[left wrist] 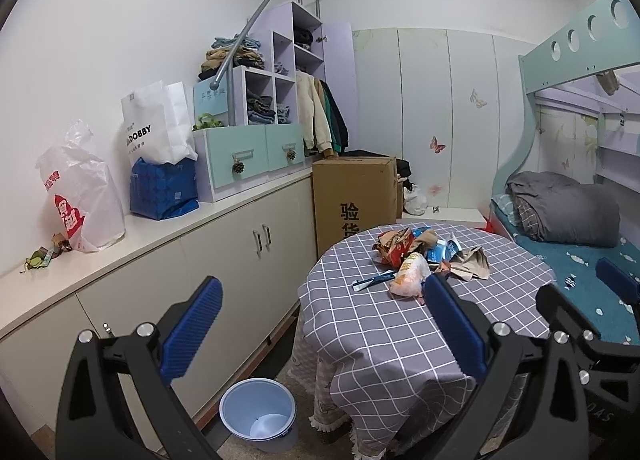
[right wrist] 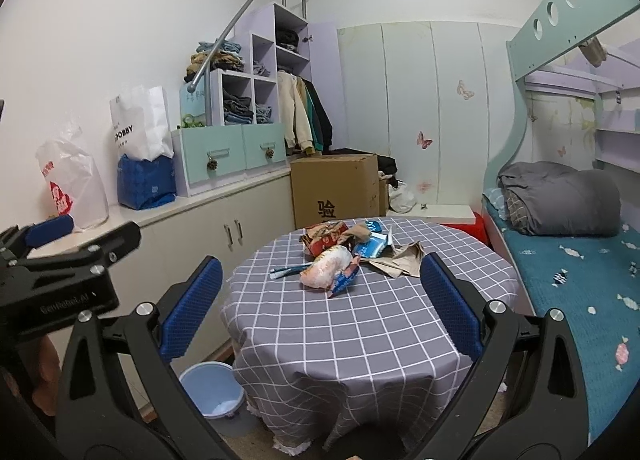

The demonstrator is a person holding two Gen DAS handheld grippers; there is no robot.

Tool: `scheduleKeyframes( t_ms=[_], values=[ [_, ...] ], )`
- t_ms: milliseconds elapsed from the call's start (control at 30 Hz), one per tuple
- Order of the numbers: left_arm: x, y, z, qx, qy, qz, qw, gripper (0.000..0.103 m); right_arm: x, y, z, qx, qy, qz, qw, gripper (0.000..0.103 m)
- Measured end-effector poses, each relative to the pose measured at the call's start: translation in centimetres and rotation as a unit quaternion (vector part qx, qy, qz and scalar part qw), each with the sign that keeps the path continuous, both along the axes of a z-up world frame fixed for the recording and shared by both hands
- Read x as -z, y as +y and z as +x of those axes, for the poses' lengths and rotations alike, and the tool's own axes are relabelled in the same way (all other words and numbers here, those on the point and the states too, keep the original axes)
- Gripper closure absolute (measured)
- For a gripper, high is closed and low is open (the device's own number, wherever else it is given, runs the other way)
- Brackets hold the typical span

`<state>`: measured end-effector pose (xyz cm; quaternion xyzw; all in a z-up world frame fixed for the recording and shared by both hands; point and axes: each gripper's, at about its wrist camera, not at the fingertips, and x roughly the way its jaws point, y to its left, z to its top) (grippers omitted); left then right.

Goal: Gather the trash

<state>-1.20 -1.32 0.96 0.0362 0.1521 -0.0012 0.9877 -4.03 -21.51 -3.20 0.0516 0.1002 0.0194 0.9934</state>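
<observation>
Both tongs hang wide open and empty: left gripper, right gripper. Ahead of them the trash pile sits mid-table; below-left waits the blue bin, handy for dropping wrappers, I'd judge.

We read "DOBBY" in black letters on the white paper bag standing on the long tabletop; its first letters are cut off. The brown cardboard box carries the Chinese characters "验货" down its front. In the right wrist view, the left claw bears "GenRobot.AI" on its black body
</observation>
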Motion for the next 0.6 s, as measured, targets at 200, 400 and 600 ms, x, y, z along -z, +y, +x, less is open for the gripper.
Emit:
scheduleKeyframes(
  t_ms=[200, 400, 600],
  values=[
    [0.1, -0.3, -0.1, 0.000, -0.002, 0.000, 1.0000, 0.004, 0.1, -0.5, -0.2, 0.005, -0.007, 0.006, 1.000, 0.006],
    [0.5, -0.4, 0.2, 0.000, 0.003, 0.003, 1.0000, 0.004, 0.7, -0.7, 0.2, -0.002, 0.000, 0.007, 1.000, 0.006],
    [1.0, -0.3, 0.7, -0.002, 0.007, 0.001, 1.0000, 0.004, 1.1, -0.9, 0.6, -0.005, 0.007, 0.017, 1.000, 0.006]
  ],
)
